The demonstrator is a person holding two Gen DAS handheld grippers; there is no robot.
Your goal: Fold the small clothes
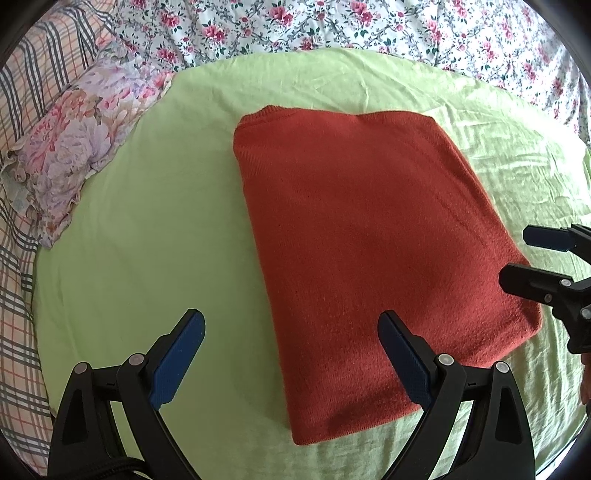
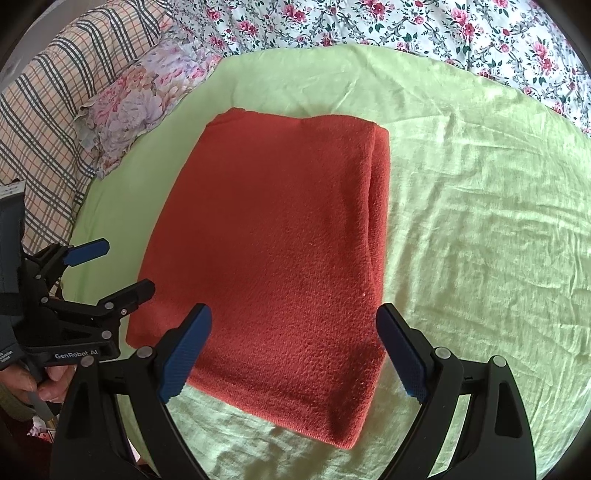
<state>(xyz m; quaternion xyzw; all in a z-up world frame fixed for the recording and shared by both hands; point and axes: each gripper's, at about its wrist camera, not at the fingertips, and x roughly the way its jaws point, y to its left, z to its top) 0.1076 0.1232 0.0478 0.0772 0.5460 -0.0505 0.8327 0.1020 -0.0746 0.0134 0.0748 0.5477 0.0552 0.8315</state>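
A rust-red knitted garment [image 1: 354,236] lies folded into a flat rectangle on a light green sheet [image 1: 147,229]; the right wrist view shows it too [image 2: 273,251], with stacked layers along its right edge. My left gripper [image 1: 291,325] hovers open above the garment's near left corner, nothing between its blue pads. It also appears at the left of the right wrist view [image 2: 127,267]. My right gripper [image 2: 293,319] stands open over the near edge of the garment, holding nothing. Its fingers [image 1: 532,280] enter the left wrist view from the right edge.
A floral pillow [image 1: 74,147] lies at the left edge of the green sheet, on a plaid bedcover [image 1: 22,258]. A flowered sheet [image 1: 332,26] runs along the far side. A person's hand [image 2: 48,384] holds the left gripper's handle. Bare green sheet [image 2: 480,240] spreads right of the garment.
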